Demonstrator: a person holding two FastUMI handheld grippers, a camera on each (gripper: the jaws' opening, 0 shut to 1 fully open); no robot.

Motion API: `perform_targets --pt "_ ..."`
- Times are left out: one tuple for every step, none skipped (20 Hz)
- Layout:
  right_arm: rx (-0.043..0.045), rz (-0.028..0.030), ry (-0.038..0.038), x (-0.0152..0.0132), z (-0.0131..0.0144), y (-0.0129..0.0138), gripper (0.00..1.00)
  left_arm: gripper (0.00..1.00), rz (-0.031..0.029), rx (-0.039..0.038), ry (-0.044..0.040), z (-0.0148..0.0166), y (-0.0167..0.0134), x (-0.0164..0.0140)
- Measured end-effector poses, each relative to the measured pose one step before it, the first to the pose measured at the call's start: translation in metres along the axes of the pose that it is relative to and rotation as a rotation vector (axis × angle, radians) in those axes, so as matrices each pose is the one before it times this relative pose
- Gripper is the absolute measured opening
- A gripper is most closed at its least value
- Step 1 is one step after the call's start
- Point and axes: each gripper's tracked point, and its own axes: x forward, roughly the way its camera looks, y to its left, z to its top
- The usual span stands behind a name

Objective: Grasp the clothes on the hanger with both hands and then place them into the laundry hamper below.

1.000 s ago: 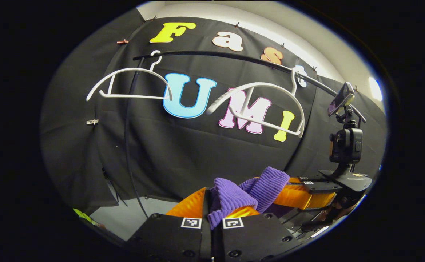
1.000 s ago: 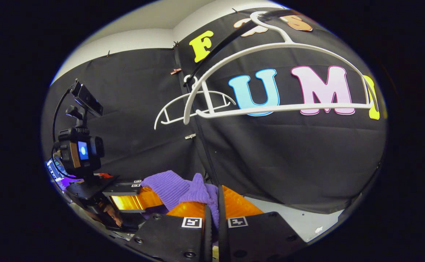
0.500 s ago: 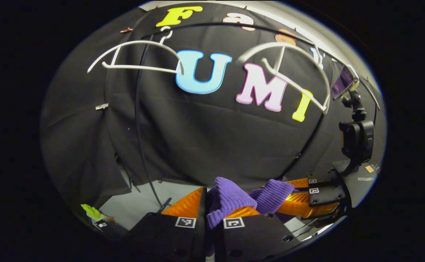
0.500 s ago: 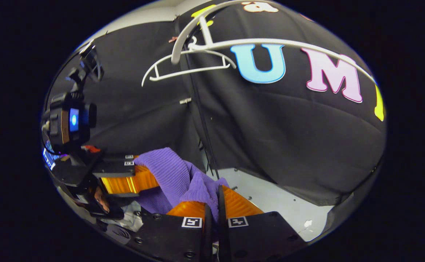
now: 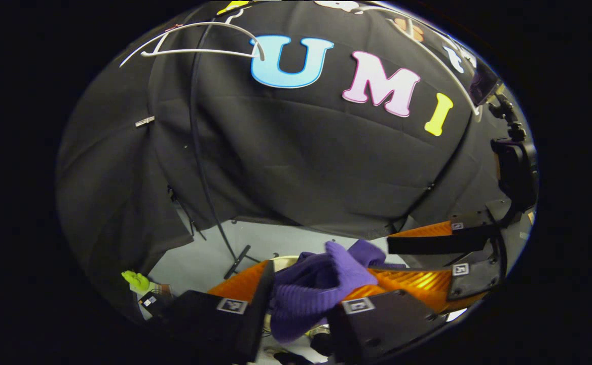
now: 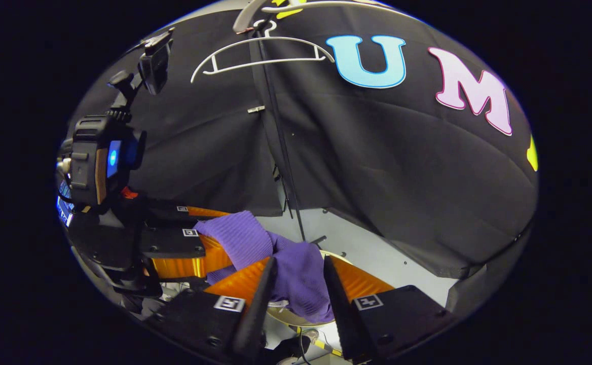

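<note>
Both hand-held grippers — left, right — have just spread apart, releasing the purple garment toward the hamper.

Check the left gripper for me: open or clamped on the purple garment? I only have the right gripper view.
Observer: Open. In the left gripper view the left gripper's fingers stand apart and the purple garment sags loosely between them.
Operator: Right one from the side?
Observer: The right gripper is spread too, with the garment's end over its lower finger.
Operator: Anything on the floor left of you?
Observer: A bright green object on the grey floor, by the wall's base.
</note>
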Motion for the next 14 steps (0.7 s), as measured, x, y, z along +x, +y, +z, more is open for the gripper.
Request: perform_targets --pt "-0.00617 -0.00675 0.00747 0.00016 -0.00197 -0.00252 0.74 0.76 0.01568 0.00303 0.04766 -0.00569 0.00433 -0.00842" --pt "-0.01328 -0.00854 0.01274 0.00054 -0.00408 -0.00399 0.82 0.99 0.00711 -0.00479 0.03923 -0.0114 0.00253 0.01649" --pt "-0.01139 -0.00587 0.00908 -0.00172 -0.00405 -0.00326 0.81 0.98 -0.00028 -0.00347 0.02544 -0.00703 0.00055 0.00029" --pt "-0.00408 -0.00341 0.00685 0.00047 -0.00305 -0.00208 0.81 0.96 -0.00801 -0.00648 0.00481 -0.00138 -0.00213 -0.00039" --pt "0.00371 -0.00453 0.00726 -0.00045 -0.0029 -0.00204 0.85 0.96 -0.00804 -0.00736 0.00036 0.00033 -0.00182 0.00092" --pt "0.00757 -0.0001 0.00473 0.00105 -0.00358 -0.0007 0.86 0.95 -0.00599 -0.00513 -0.00457 0.003 -0.00153 -0.00016" --pt "0.00944 0.00093 0.00029 -0.00011 -0.00023 -0.0015 0.86 0.93 -0.00147 -0.00392 -0.0024 -0.0006 0.00066 -0.00087" --pt "0.00759 -0.00113 -0.00349 -0.00004 0.0004 -0.00194 0.78 0.95 -0.0008 -0.00457 -0.007 0.00198 -0.0008 -0.00106" --pt "0.00388 -0.00247 -0.00463 -0.00084 0.00123 -0.00162 0.86 0.96 -0.00497 -0.00775 -0.00753 0.00148 -0.001 -0.00159" --pt "0.00151 -0.00429 -0.00278 -0.00014 -0.00055 -0.00251 0.86 0.95 -0.00966 -0.00997 -0.00825 0.00249 -0.00259 -0.00197" --pt "0.00207 -0.00441 -0.00349 -0.00135 0.00191 -0.00271 0.87 0.95 -0.00556 -0.0101 -0.0087 0.00219 -0.00186 -0.00095" --pt "0.00283 -0.00335 -0.00275 -0.00107 0.00084 -0.00153 0.87 0.95 0.00086 -0.00318 -0.01138 0.0038 -0.00014 -0.00108" --pt "0.00319 -0.00336 -0.0032 -0.00109 0.00183 -0.00244 0.86 0.96 -0.0006 -0.00115 -0.00784 0.00178 0.00023 -0.00118" --pt "0.00347 -0.00237 -0.00407 0.00016 0.00023 -0.0009 0.87 0.95 -0.0053 -0.00169 -0.00666 0.00255 -0.00178 -0.00061"
